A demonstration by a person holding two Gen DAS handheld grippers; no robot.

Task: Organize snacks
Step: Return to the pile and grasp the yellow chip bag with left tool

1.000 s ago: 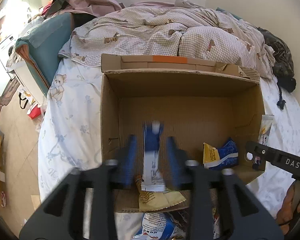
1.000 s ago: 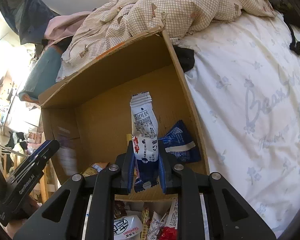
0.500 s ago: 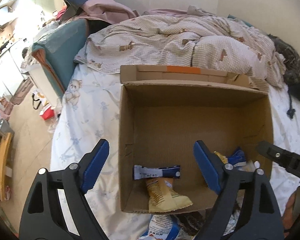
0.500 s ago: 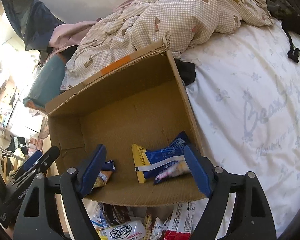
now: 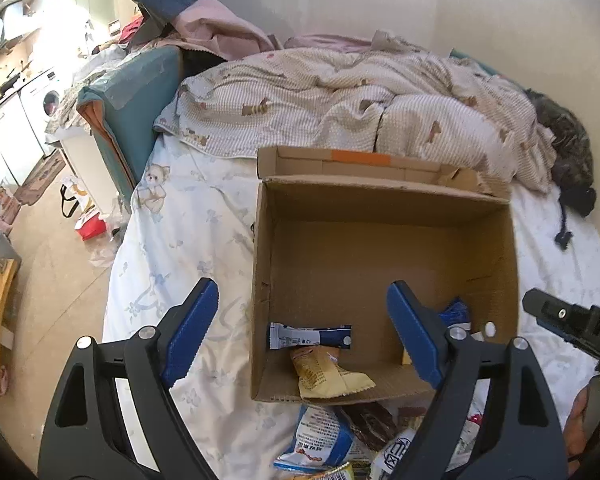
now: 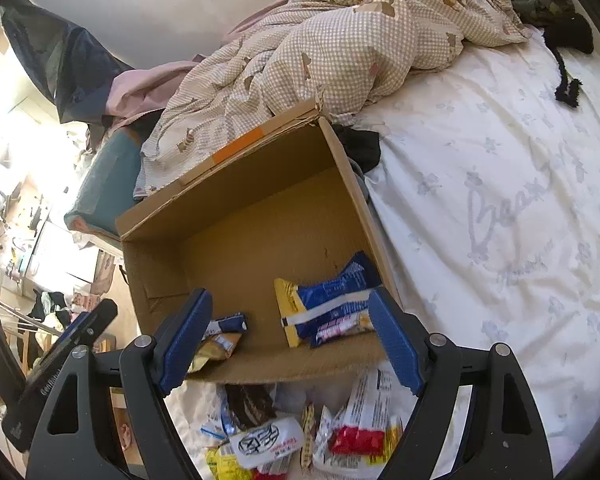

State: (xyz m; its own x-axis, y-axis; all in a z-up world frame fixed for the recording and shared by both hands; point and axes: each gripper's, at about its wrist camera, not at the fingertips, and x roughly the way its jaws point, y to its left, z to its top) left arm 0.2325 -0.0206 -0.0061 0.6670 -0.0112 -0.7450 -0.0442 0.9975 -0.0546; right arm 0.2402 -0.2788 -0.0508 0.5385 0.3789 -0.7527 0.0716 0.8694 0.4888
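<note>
An open cardboard box [image 5: 380, 204] lies on the bed; it also shows in the right wrist view [image 6: 236, 196]. Inside lie a blue-white bar [image 5: 310, 335], a tan packet [image 5: 328, 374], and a blue-yellow packet [image 6: 324, 304] with a small pink-white bar [image 6: 340, 326] at the right. My left gripper [image 5: 304, 336] is open and empty above the box's near edge. My right gripper [image 6: 288, 340] is open and empty above the same edge. A pile of loose snacks [image 6: 300, 436] lies on the sheet before the box; it also shows in the left wrist view [image 5: 324, 436].
A rumpled checked duvet [image 5: 360, 104] lies behind the box. The white sheet [image 6: 500, 220] spreads to the right, with a black cord [image 6: 568, 80] on it. The bed's left edge drops to the floor [image 5: 48, 272]. A teal cushion [image 5: 136, 100] stands at the bed's head.
Both grippers opened and let their snack bars drop into the box, then drew back and up from it. The bars now lie on the box floor.
</note>
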